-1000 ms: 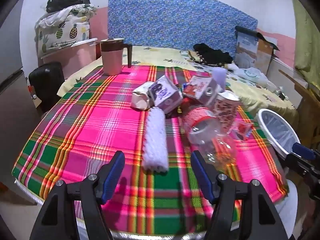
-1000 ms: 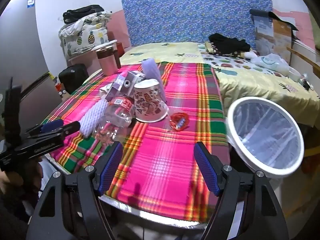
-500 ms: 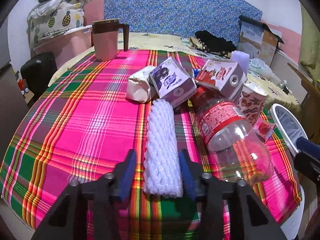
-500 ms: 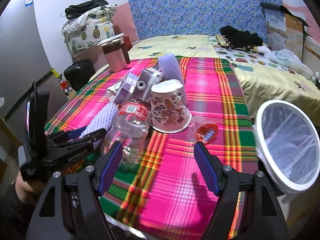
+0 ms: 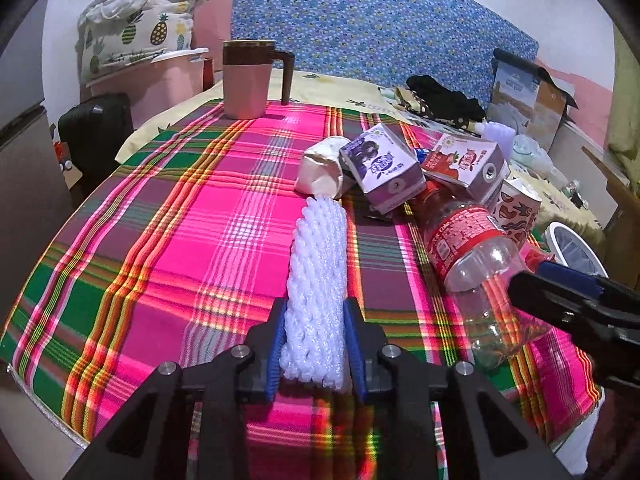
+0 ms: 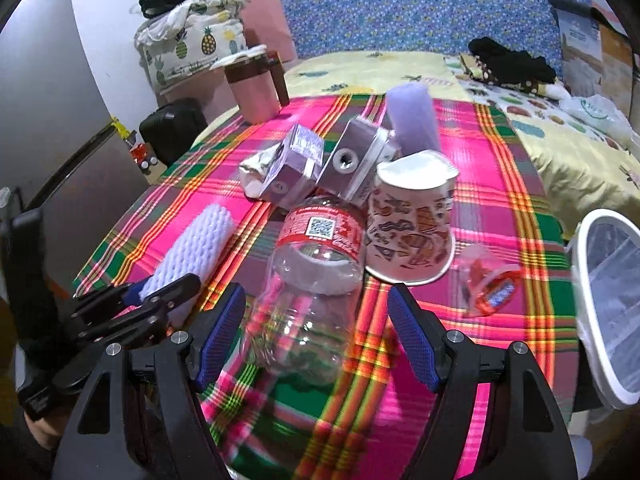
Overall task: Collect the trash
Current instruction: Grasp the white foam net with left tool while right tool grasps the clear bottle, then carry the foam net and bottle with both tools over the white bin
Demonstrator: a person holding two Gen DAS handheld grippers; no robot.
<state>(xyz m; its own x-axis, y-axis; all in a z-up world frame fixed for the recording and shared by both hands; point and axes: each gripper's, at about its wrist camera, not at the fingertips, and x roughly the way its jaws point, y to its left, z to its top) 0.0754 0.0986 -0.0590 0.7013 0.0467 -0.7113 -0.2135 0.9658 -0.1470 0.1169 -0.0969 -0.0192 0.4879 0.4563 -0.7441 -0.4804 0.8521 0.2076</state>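
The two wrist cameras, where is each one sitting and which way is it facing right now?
Left wrist: rides the left tool, looking along its fingers over the plaid table; they clamp the white foam net, and the right tool's tip shows at right.
Right wrist: rides the right tool, open around the clear bottle, facing the bed; the left tool shows at left.
Shared: foam net, bottle, paper cup, cartons, pink mug, white bin.

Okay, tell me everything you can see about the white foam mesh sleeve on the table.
The white foam mesh sleeve is a soft, net-textured tube lying flat on the pink plaid tablecloth. Its near end sits pinched between the left gripper's blue pads; its far end points at a crumpled white wrapper. A clear plastic bottle lies alongside.
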